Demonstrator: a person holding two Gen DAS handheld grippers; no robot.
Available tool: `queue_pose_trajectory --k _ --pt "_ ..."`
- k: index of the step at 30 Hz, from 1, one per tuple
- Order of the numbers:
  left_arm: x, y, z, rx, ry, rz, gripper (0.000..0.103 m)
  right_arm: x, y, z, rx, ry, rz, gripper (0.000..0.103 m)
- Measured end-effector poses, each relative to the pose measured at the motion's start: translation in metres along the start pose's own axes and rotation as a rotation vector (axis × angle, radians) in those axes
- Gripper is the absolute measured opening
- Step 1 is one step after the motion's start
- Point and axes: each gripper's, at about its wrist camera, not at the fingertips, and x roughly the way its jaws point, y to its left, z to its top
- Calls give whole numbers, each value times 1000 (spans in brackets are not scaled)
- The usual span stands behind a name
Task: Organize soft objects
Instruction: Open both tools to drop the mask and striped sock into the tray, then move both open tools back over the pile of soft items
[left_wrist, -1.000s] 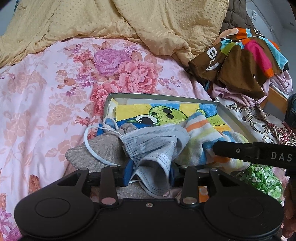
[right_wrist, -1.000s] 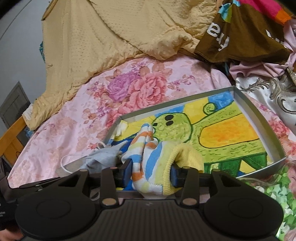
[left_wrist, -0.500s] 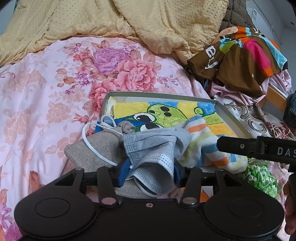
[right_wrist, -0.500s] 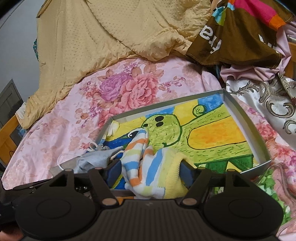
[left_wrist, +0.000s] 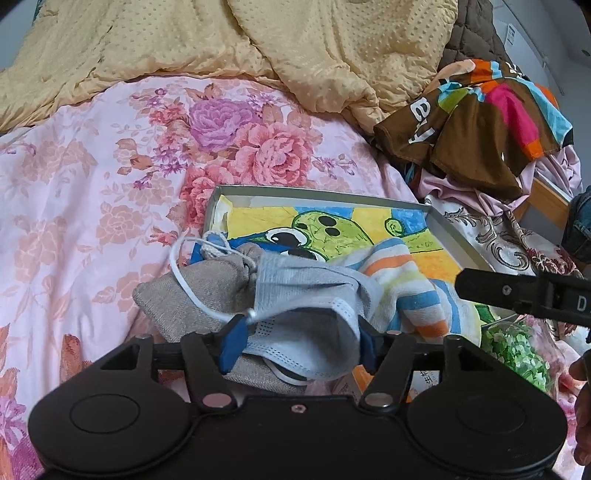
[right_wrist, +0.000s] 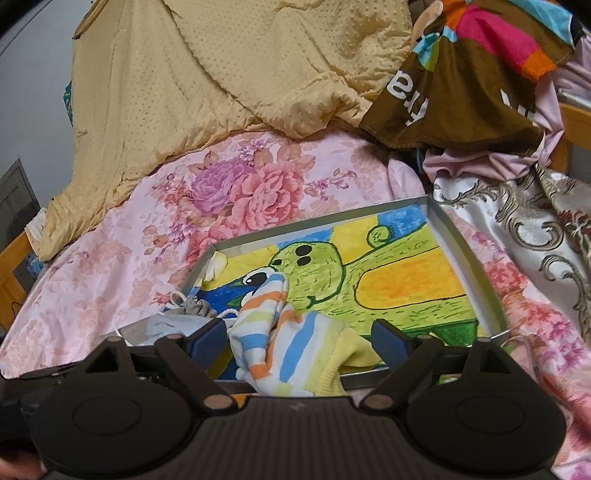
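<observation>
A grey metal tray (left_wrist: 321, 192) with a green cartoon drawing lies on the floral bedsheet; it also shows in the right wrist view (right_wrist: 448, 225). A striped sock (right_wrist: 280, 343) lies at the tray's near edge, between the spread fingers of my right gripper (right_wrist: 299, 341), which is open. The sock also shows in the left wrist view (left_wrist: 410, 284). My left gripper (left_wrist: 295, 341) has its jaws parted around a grey face mask (left_wrist: 306, 314) that sags between them over a beige drawstring pouch (left_wrist: 207, 291). The right gripper's finger (left_wrist: 517, 291) reaches in from the right.
A yellow quilt (left_wrist: 258, 48) is bunched at the back. A brown multicoloured garment (left_wrist: 476, 122) and patterned cloths (right_wrist: 517, 229) are piled at the right. A green-leaf patterned item (left_wrist: 517, 354) lies by the tray's near right corner. Pink floral sheet (left_wrist: 74, 206) spreads to the left.
My right gripper has opened and let go of the striped sock, which now rests on the tray's near edge. My left gripper's jaws have also widened around the mask. Both have drawn back slightly.
</observation>
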Motion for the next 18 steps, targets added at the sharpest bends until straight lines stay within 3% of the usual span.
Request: queue_pose_trajectory --k 11,18 --pt "-35 3 5 -57 -94 -4 80 -31 8 -4 -93 -74 -36 98" --pt "-66 -4 6 -34 -161 1 93 -58 20 -11 -180 -144 -93 103"
